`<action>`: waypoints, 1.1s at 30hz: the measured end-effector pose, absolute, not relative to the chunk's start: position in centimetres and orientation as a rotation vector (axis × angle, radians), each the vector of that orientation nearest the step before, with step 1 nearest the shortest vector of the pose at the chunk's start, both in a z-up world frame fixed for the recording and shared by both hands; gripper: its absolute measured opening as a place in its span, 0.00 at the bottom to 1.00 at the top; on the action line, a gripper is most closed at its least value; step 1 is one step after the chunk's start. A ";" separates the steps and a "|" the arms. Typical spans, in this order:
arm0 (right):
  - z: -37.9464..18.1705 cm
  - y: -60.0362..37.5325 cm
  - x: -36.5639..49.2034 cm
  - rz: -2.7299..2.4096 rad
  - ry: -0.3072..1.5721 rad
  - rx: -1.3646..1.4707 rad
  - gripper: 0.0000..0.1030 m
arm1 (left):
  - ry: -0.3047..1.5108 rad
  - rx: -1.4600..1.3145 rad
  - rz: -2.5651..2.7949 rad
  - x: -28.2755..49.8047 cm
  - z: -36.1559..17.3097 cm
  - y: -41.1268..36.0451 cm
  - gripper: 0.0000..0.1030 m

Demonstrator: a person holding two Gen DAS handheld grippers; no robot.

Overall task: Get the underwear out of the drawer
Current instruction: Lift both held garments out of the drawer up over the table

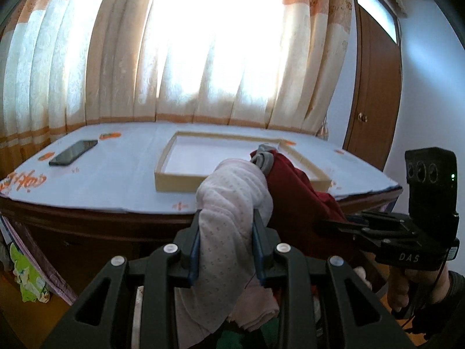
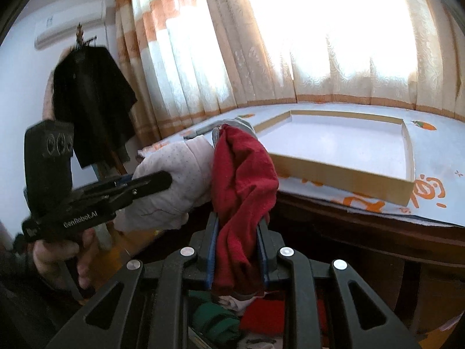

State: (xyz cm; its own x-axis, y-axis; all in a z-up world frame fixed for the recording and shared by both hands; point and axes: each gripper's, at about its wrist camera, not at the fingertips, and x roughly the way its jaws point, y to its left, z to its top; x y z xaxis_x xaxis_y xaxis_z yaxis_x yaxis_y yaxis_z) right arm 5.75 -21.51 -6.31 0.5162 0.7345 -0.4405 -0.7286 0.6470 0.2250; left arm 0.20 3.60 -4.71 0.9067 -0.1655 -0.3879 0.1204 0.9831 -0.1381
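Note:
My left gripper is shut on pale pink dotted underwear, held up in front of the table edge; it also shows in the right wrist view. My right gripper is shut on red underwear with a grey waistband, right beside the pink one; the red underwear shows in the left wrist view too. Below the grippers lies the open drawer with more clothes, red, green and white. The two garments touch each other.
A shallow cardboard tray sits on the paper-covered table. A black phone lies at the table's left. Curtains hang behind. A wooden door is at the right, dark clothes hang at the left.

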 end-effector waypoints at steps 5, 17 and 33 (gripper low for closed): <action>-4.9 -22.0 6.4 0.858 0.520 0.055 0.23 | 0.387 -0.095 -0.145 0.7 -3.4 3.3 0.27; -2.6 -22.8 8.3 0.775 0.502 0.077 0.22 | 0.370 -0.039 -0.133 3.8 -1.2 1.9 0.27; -0.8 -25.0 14.3 0.688 0.539 0.168 0.21 | 0.377 -0.007 -0.121 9.7 1.0 0.2 0.27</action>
